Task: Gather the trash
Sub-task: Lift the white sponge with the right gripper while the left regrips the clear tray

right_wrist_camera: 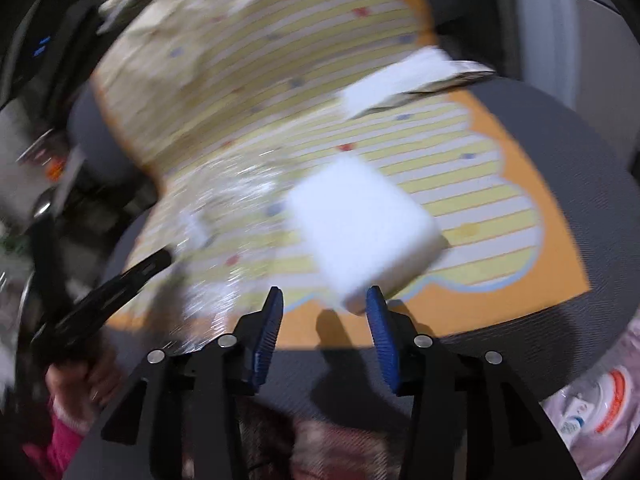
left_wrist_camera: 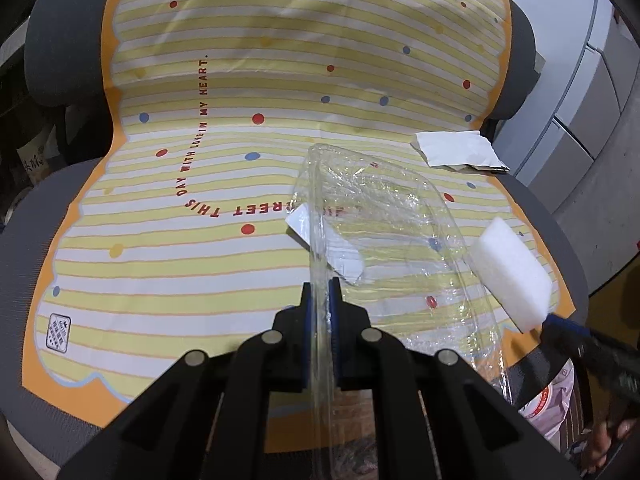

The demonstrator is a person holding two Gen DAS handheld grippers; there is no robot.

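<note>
A crumpled sheet of clear plastic film [left_wrist_camera: 384,232] hangs in my left gripper [left_wrist_camera: 322,292], which is shut on its edge above the striped chair cushion [left_wrist_camera: 180,280]. A small white paper scrap [left_wrist_camera: 340,252] lies under the film. A white foam block [right_wrist_camera: 360,224] sits at the tip of my right gripper [right_wrist_camera: 324,300]. Its lower corner rests against the right blue finger [right_wrist_camera: 378,312], while the left pad stands clear of it, so the jaws are open. The foam block [left_wrist_camera: 512,272] also shows at the right edge of the left wrist view. A folded white paper [left_wrist_camera: 456,148] lies at the cushion's back right.
The cushion covers a grey office chair [left_wrist_camera: 24,264] with a raised backrest behind it. A plastic bag with red print [right_wrist_camera: 600,412] sits low on the right beside the seat. A hand in a pink sleeve [right_wrist_camera: 68,400] holds the left gripper. Grey cabinets [left_wrist_camera: 580,112] stand to the right.
</note>
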